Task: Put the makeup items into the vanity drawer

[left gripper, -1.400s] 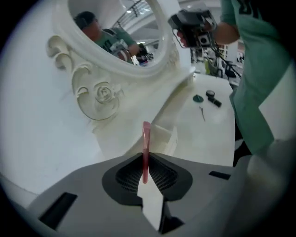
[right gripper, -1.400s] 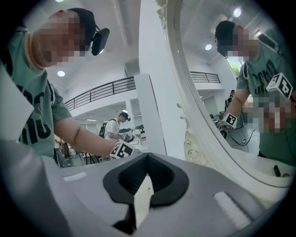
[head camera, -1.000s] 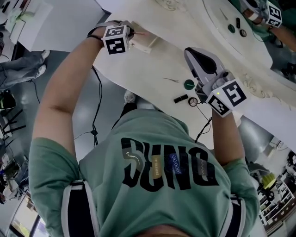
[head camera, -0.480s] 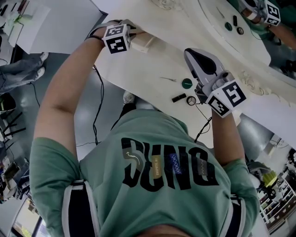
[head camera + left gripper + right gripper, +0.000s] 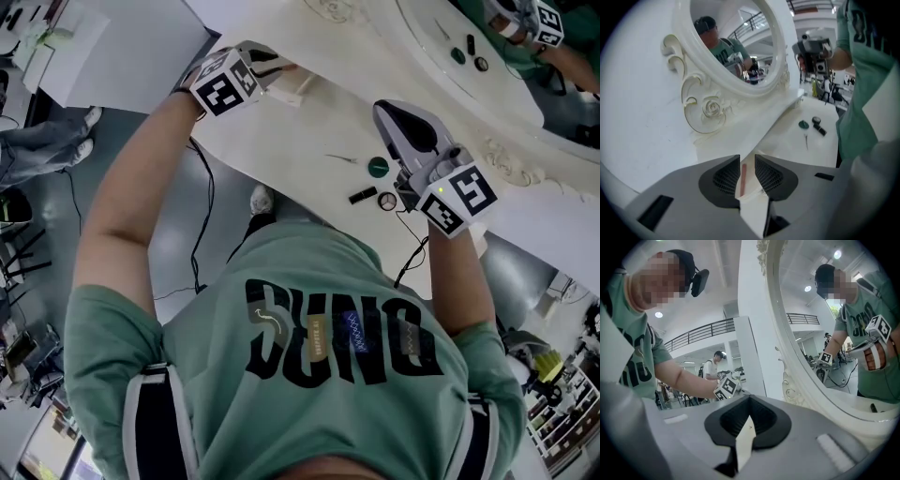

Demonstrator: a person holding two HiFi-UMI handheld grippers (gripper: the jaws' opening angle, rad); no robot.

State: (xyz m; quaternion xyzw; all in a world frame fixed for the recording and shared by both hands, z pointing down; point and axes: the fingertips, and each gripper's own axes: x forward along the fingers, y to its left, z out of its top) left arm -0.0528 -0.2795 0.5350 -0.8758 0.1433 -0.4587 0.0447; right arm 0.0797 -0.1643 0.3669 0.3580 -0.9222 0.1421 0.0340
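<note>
My left gripper (image 5: 747, 159) hangs over the small open vanity drawer (image 5: 298, 88) at the table's left end. Its jaws are opening, and a thin pinkish-red makeup pencil (image 5: 743, 178) lies loose in the gap below them, with the pads clear of it. Farther along the white vanity top (image 5: 281, 141) lie a thin stick (image 5: 342, 159), a green round pot (image 5: 378, 167), a black tube (image 5: 363, 196) and a small round compact (image 5: 388, 201). My right gripper (image 5: 382, 108) hovers just above those items, shut and empty.
The oval mirror (image 5: 736, 42) with its carved white frame stands behind the vanity top. A cable (image 5: 199, 216) hangs down to the grey floor on the left. Other people stand in the background in the right gripper view.
My left gripper has tipped and shifted slightly left at the drawer. The right gripper has stayed in place above the items.
</note>
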